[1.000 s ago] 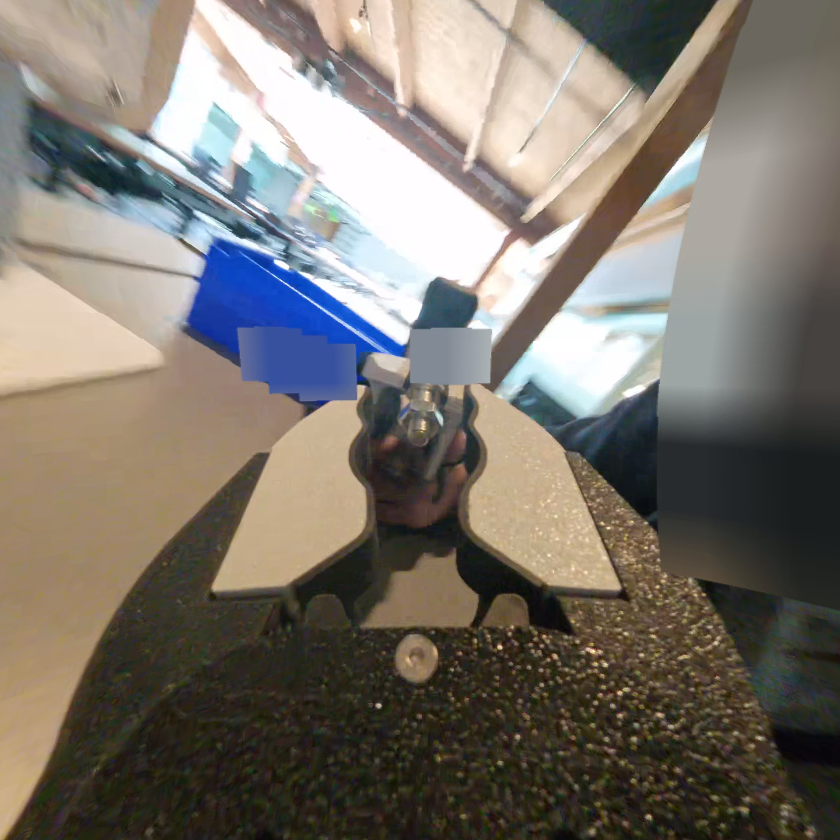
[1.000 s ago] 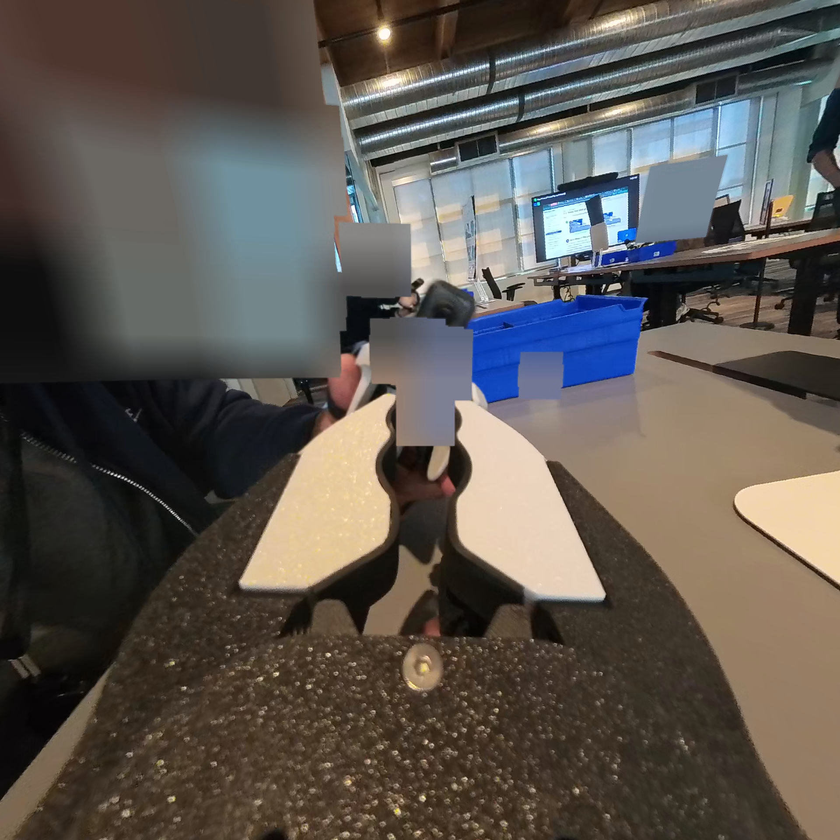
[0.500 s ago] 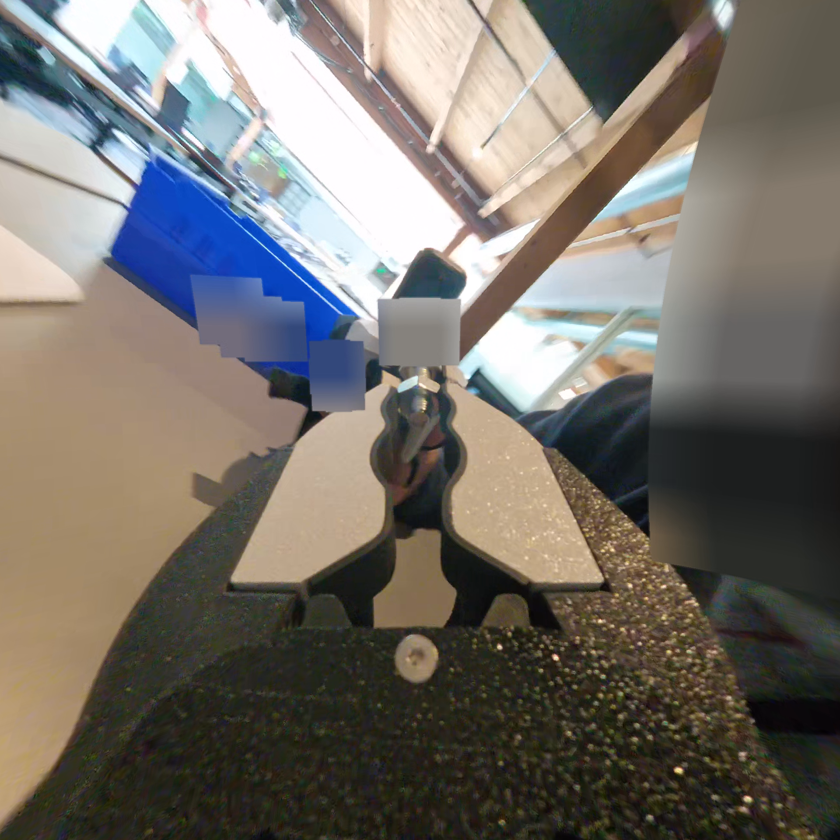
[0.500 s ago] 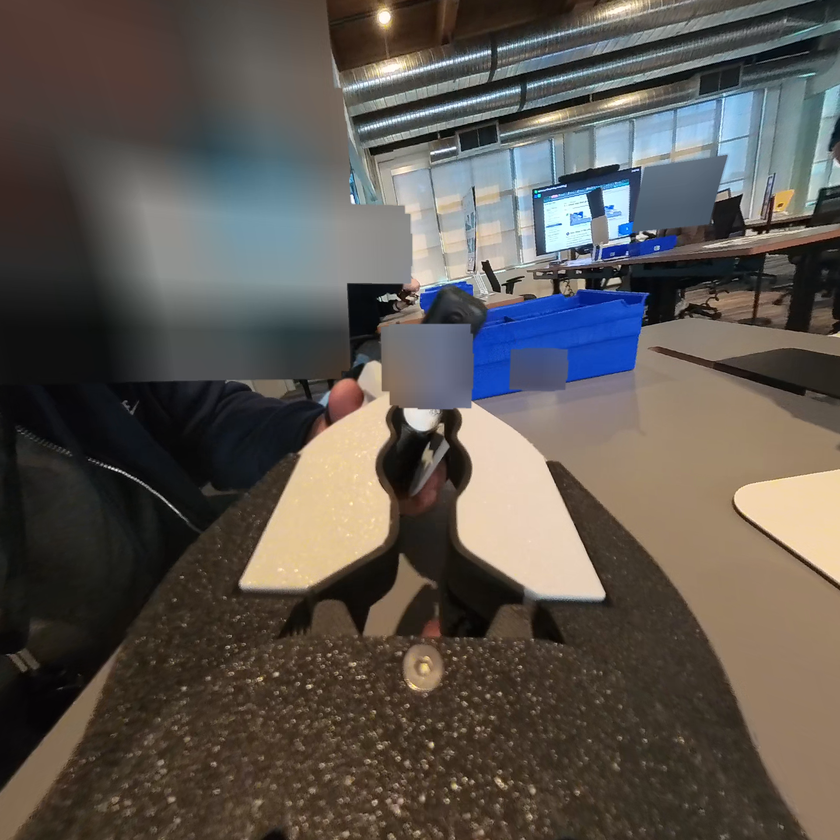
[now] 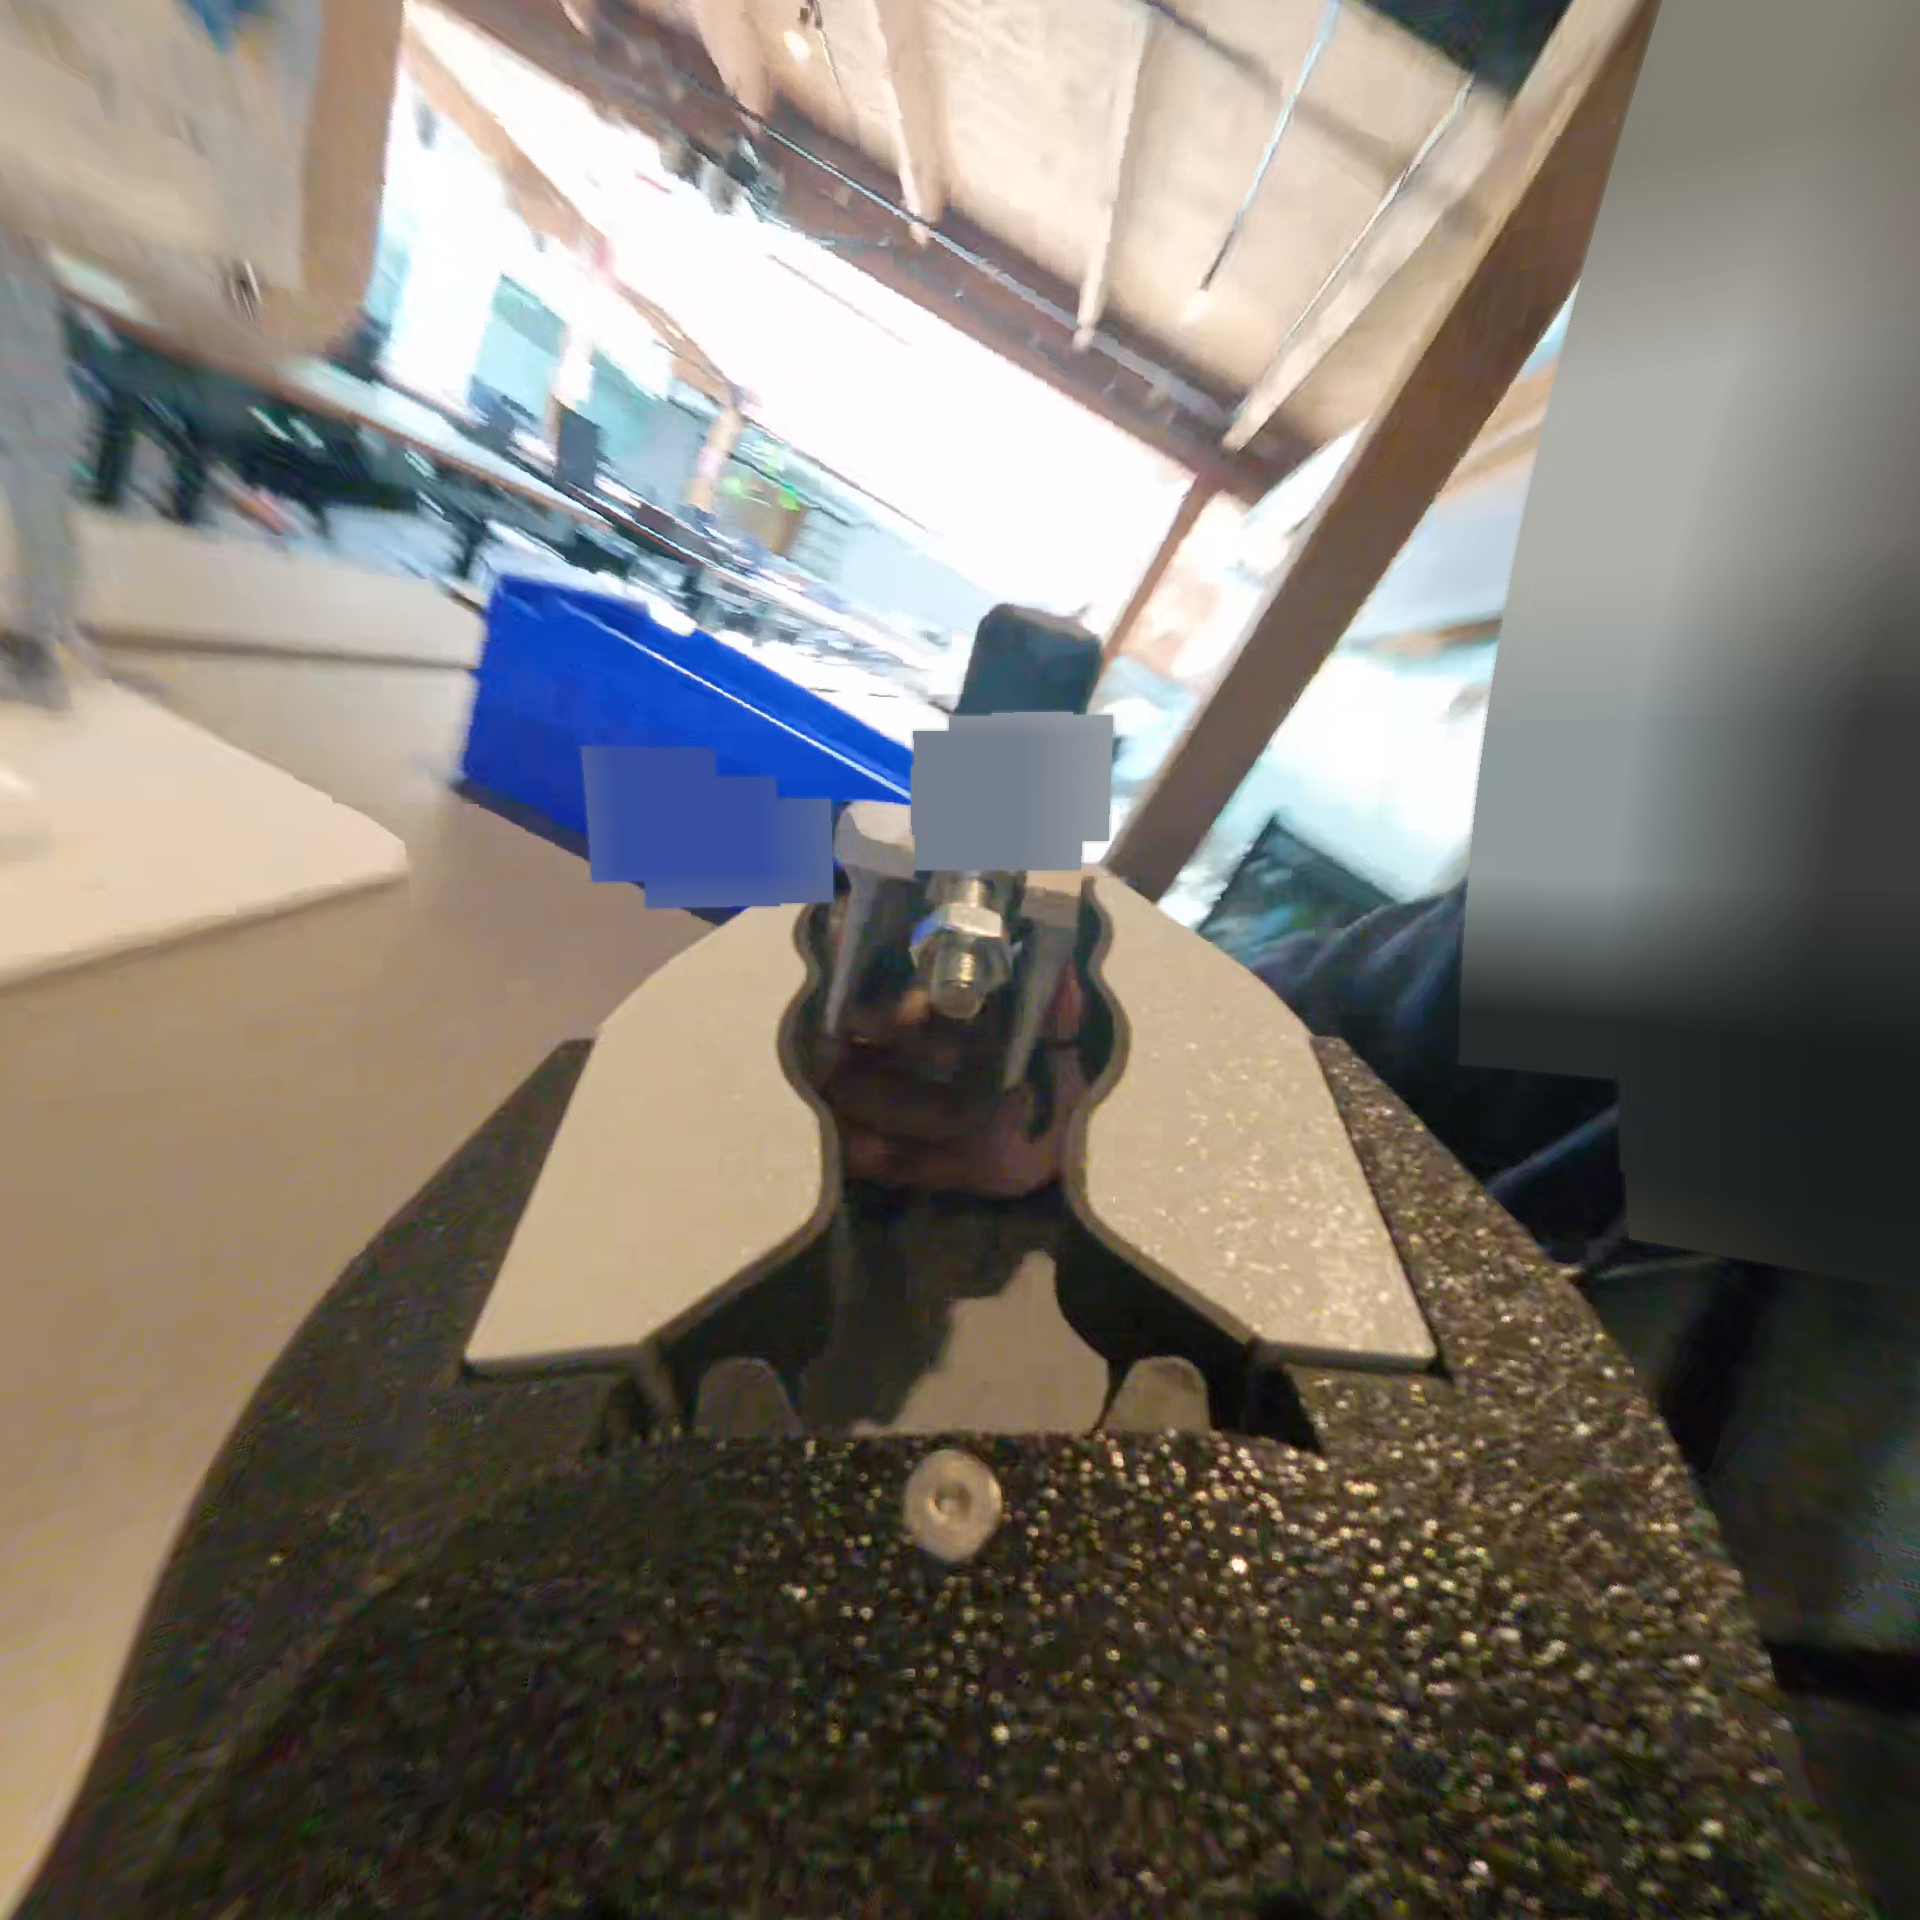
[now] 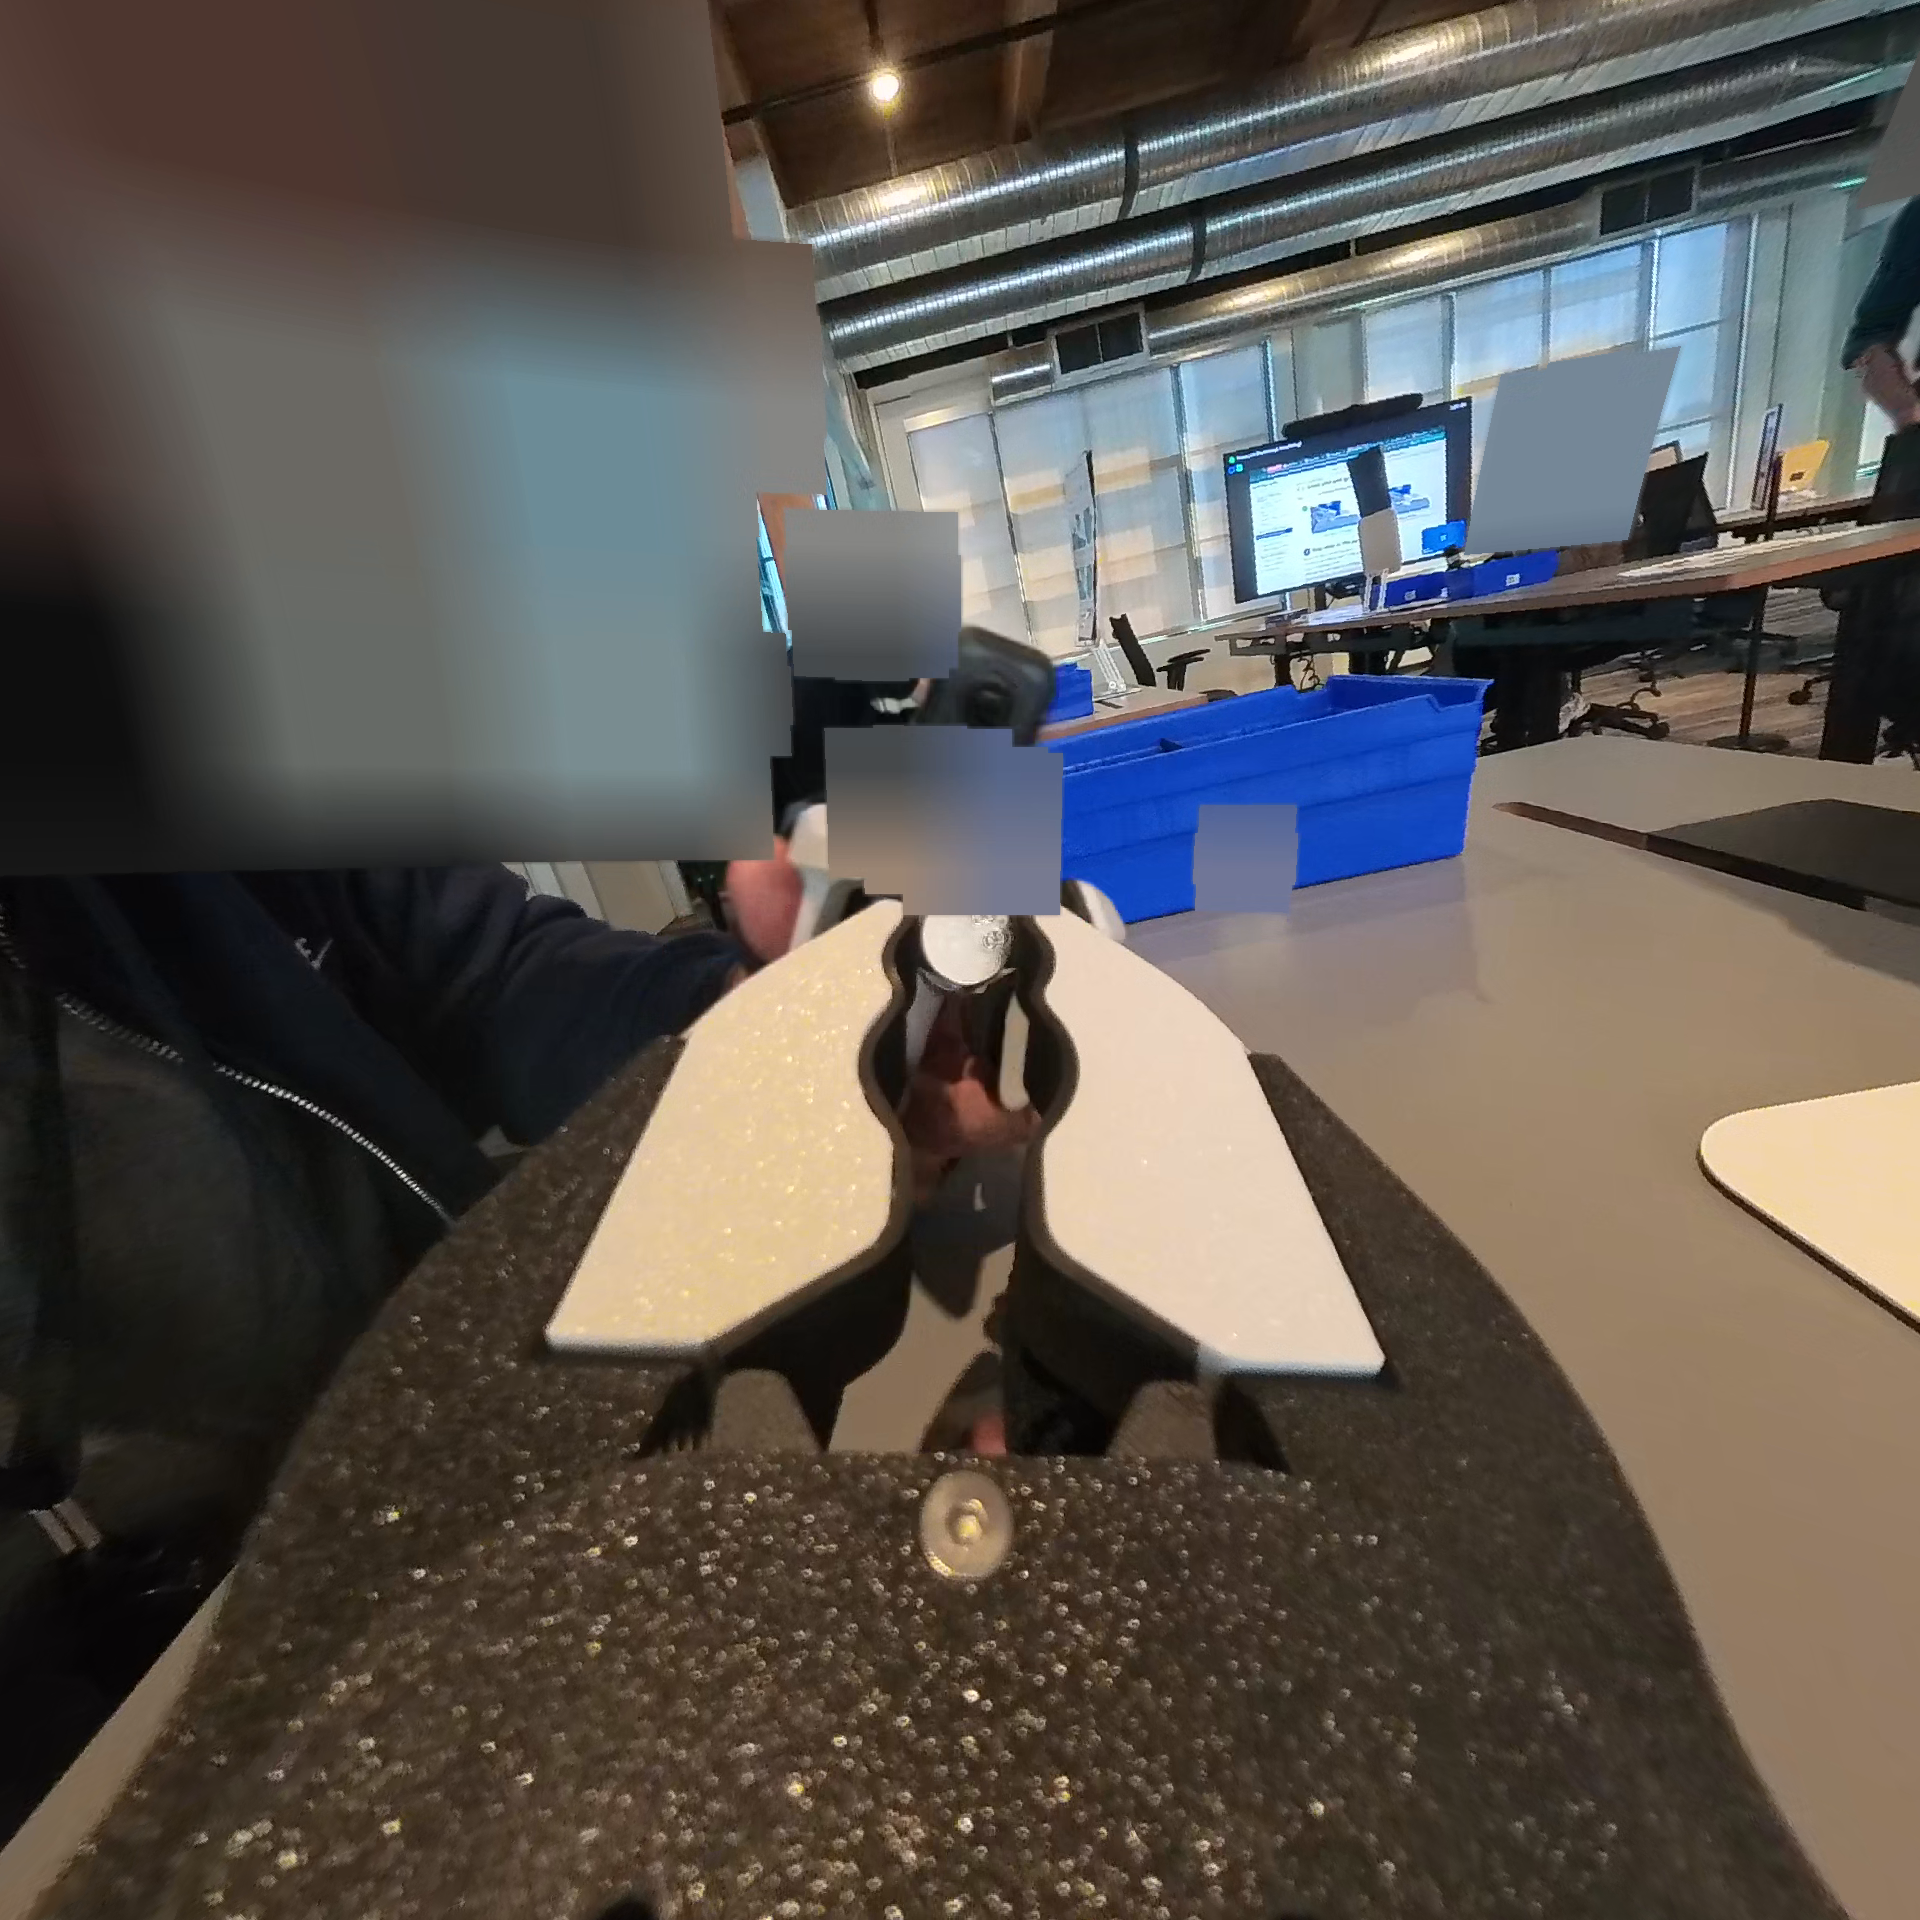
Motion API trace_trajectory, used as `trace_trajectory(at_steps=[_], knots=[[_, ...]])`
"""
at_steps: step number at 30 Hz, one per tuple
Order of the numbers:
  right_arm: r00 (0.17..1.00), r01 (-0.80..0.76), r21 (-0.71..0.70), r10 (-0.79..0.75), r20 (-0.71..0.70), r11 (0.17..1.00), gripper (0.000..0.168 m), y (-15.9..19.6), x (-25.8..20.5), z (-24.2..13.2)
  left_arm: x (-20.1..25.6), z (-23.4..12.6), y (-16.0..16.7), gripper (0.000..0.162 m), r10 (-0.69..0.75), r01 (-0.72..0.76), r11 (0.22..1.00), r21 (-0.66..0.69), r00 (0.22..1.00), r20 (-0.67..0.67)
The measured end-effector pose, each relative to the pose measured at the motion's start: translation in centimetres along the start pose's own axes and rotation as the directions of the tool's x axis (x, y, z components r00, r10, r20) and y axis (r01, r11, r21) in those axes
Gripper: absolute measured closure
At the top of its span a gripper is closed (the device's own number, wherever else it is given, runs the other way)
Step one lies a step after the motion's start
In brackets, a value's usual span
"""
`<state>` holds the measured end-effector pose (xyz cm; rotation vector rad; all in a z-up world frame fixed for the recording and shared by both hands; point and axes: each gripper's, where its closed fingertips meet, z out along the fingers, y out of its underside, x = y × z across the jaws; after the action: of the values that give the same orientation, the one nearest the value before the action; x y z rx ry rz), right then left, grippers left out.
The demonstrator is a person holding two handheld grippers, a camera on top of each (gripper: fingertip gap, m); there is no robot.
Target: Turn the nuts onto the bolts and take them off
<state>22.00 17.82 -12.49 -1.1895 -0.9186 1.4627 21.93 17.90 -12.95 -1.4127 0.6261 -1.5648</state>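
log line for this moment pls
left tool: open around silver hex nut | right tool: shut on silver threaded bolt | nut: on bolt, short of tip

Left wrist view: blurry, esp. far stuff; windows [image 5: 935, 343] glare white. Right wrist view: sharp, soft daylight, ceiling lamp [image 6: 884, 86] glows. Edges bend.

Left gripper [image 5: 951, 935] tilted up off level, fingers parted, a clear gap between the tips. Right gripper [image 6: 966, 956] held level, facing the left one tip to tip; fingers drawn close, gripping at the tips. Hand [image 6: 764, 904] in a dark sleeve behind the far gripper, left of centre.
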Motion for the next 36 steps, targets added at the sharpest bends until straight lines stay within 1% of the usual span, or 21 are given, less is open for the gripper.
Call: trace_trajectory(at_steps=[2, 3, 6, 9, 14, 16, 18, 19, 21, 22, 23, 24, 25, 26, 27, 28, 29, 31, 32, 34, 36], knots=[[1.0, 0.005, -0.003, -0.005, -0.002, 1.0, 0.151, 0.0, 0.0, 0.0, -0.4, -0.1, 0.1, 0.122, -0.221, 0.222, 0.975, 0.01, 0.973, -0.072], [1.0, 0.011, -0.006, -0.011, -0.004, 1.0, 0.152, 0.1, 0.1, 0.0, -0.5, -0.2, 0.3, 0.124, -0.304, 0.306, 0.952, 0.005, 0.947, -0.104], [0.999, 0.037, -0.024, -0.037, -0.007, 0.999, 0.152, 0.2, 0.1, 0.0, -0.5, -0.2, 0.4, 0.126, -0.45, 0.456, 0.89, -0.003, 0.877, -0.169], [0.997, 0.075, -0.047, -0.076, -0.006, 0.996, 0.152, 0.4, -0.1, 0.1, -0.5, -0.2, 0.6, 0.128, -0.529, 0.536, 0.844, -0.024, 0.824, -0.2], [0.993, 0.117, -0.076, -0.118, -0.011, 0.99, 0.152, 0.6, -0.2, 0.3, 0.2, 0.0, 1.3, 0.134, -0.608, 0.607, 0.79, -0.089, 0.756, -0.242], [0.993, 0.114, -0.077, -0.115, -0.013, 0.99, 0.152, 0.6, -0.2, 0.3, 0.3, 0.0, 1.3, 0.137, -0.592, 0.591, 0.802, -0.086, 0.769, -0.239], [0.995, 0.1, -0.072, -0.102, -0.017, 0.992, 0.152, 0.6, -0.1, 0.3, 0.1, 0.0, 1.3, 0.141, -0.499, 0.495, 0.866, -0.073, 0.844, -0.197], [0.996, 0.088, -0.065, -0.09, -0.018, 0.994, 0.151, 0.6, 0.0, 0.3, 0.1, 0.1, 1.3, 0.142, -0.418, 0.412, 0.909, -0.067, 0.894, -0.161], [0.998, 0.055, -0.047, -0.056, -0.016, 0.997, 0.151, 0.4, 0.1, 0.2, -0.1, 0.2, 1.3, 0.144, -0.167, 0.163, 0.984, -0.07, 0.984, -0.061], [0.999, 0.038, -0.036, -0.038, -0.014, 0.999, 0.152, 0.4, 0.1, 0.2, -0.2, 0.2, 1.3, 0.143, -0.001, 0.0, 0.997, -0.084, 1.0, -0.003], [1.0, 0.023, -0.027, -0.024, -0.012, 0.999, 0.152, 0.3, 0.1, 0.2, -0.3, 0.3, 1.3, 0.143, 0.178, -0.172, 0.979, -0.107, 0.983, 0.053], [1.0, 0.014, -0.021, -0.014, -0.012, 1.0, 0.152, 0.3, 0.1, 0.1, -0.5, 0.3, 1.3, 0.143, 0.353, -0.338, 0.931, -0.14, 0.93, 0.106], [1.0, 0.01, -0.017, -0.01, -0.012, 1.0, 0.152, 0.2, 0.1, 0.1, -0.6, 0.3, 1.2, 0.143, 0.499, -0.474, 0.863, -0.173, 0.854, 0.15], [1.0, 0.009, -0.014, -0.009, -0.011, 1.0, 0.152, 0.2, 0.1, 0.1, -0.6, 0.3, 1.1, 0.143, 0.59, -0.561, 0.806, -0.191, 0.786, 0.185], [1.0, 0.011, -0.011, -0.011, -0.012, 1.0, 0.152, 0.1, 0.1, 0.1, -0.5, 0.3, 0.9, 0.141, 0.623, -0.597, 0.782, -0.18, 0.754, 0.206], [1.0, 0.018, -0.013, -0.018, -0.014, 1.0, 0.151, 0.1, 0.1, 0.0, -0.2, 0.2, 0.6, 0.137, 0.599, -0.582, 0.801, -0.143, 0.773, 0.209], [1.0, 0.026, -0.016, -0.027, -0.015, 1.0, 0.151, 0.1, 0.1, 0.0, 0.0, 0.2, 0.4, 0.136, 0.529, -0.519, 0.848, -0.102, 0.827, 0.19], [0.999, 0.04, -0.02, -0.04, -0.015, 0.999, 0.151, 0.0, 0.0, 0.0, -0.1, 0.0, -0.2, 0.133, 0.311, -0.311, 0.95, -0.027, 0.94, 0.137], [0.999, 0.046, -0.023, -0.046, -0.015, 0.999, 0.152, 0.0, 0.0, 0.0, -0.5, -0.3, -0.5, 0.133, 0.183, -0.185, 0.983, 0.006, 0.977, 0.111], [0.998, 0.056, -0.029, -0.057, -0.017, 0.998, 0.152, 0.1, -0.1, 0.1, -1.0, -0.7, -0.7, 0.132, -0.07, 0.069, 0.997, 0.047, 0.997, 0.027], [0.997, 0.07, -0.037, -0.07, -0.018, 0.997, 0.152, 0.1, -0.1, 0.1, -1.3, -0.9, -0.5, 0.134, -0.275, 0.279, 0.959, 0.053, 0.959, -0.064]])
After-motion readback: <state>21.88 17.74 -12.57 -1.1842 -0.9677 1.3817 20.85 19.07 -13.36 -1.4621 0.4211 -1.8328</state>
